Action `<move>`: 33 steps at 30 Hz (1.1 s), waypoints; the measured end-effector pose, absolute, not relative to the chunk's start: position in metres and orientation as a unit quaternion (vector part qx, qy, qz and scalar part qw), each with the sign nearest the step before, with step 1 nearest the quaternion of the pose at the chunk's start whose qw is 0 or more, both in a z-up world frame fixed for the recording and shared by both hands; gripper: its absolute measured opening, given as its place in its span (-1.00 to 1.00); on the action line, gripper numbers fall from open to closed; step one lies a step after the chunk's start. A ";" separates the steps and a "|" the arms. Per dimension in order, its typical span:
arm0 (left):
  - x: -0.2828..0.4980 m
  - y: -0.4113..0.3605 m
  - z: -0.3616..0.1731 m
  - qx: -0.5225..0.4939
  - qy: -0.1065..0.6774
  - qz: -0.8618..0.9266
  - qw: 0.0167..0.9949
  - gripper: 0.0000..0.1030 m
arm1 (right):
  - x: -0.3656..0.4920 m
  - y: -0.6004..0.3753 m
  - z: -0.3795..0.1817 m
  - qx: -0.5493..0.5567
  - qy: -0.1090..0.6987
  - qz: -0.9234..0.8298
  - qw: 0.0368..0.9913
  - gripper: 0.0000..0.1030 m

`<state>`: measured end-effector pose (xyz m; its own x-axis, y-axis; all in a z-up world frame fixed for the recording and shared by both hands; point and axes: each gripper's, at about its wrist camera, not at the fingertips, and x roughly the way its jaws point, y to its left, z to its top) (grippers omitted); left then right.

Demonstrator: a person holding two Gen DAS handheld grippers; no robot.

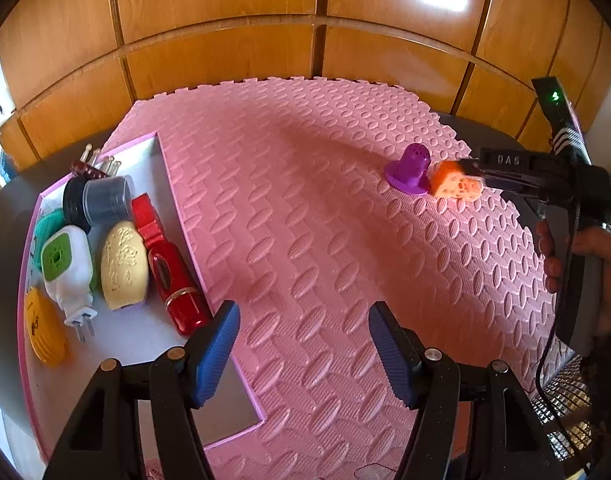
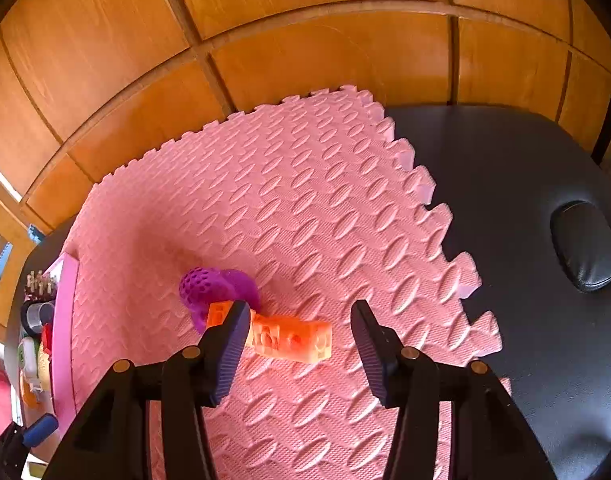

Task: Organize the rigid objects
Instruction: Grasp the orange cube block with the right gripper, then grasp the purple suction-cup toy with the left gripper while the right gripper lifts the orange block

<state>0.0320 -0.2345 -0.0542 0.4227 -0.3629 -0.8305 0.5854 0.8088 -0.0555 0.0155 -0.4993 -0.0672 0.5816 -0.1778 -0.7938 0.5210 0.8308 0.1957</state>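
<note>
An orange blocky toy piece [image 2: 293, 338] lies on the pink foam mat [image 2: 305, 200], touching a purple perforated cap [image 2: 213, 284]. My right gripper [image 2: 299, 344] hovers just over the orange piece with its jaws open; the left pad overlaps the piece's end and the right pad stands well apart from it. In the left wrist view the right gripper [image 1: 479, 170] points at the orange piece [image 1: 455, 180] beside the purple cap [image 1: 409, 166]. My left gripper [image 1: 305, 344] is open and holds nothing, above the mat next to the tray's rim [image 1: 177, 208].
The pink-rimmed white tray holds several things: a red bottle-like object [image 1: 173, 272], a cream oval [image 1: 123, 264], a white plug [image 1: 69, 276], a yellow disc [image 1: 45, 328], a grey cup [image 1: 105, 200]. A person's hand [image 1: 585, 264] grips the right tool. Black tabletop [image 2: 505, 200] lies right; wooden panels behind.
</note>
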 end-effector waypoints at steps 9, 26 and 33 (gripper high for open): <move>0.036 -0.240 -0.052 0.124 0.453 -0.287 0.835 0.31 | -0.009 -0.534 -0.069 0.286 0.384 -0.263 0.838 0.07; 0.067 -0.326 -0.039 0.137 0.425 -0.333 0.830 0.31 | -0.013 -0.537 -0.060 0.324 0.363 -0.244 0.839 0.07; 0.085 -0.378 -0.049 0.149 0.424 -0.351 0.821 0.31 | -0.015 -0.541 -0.060 0.339 0.363 -0.240 0.834 0.07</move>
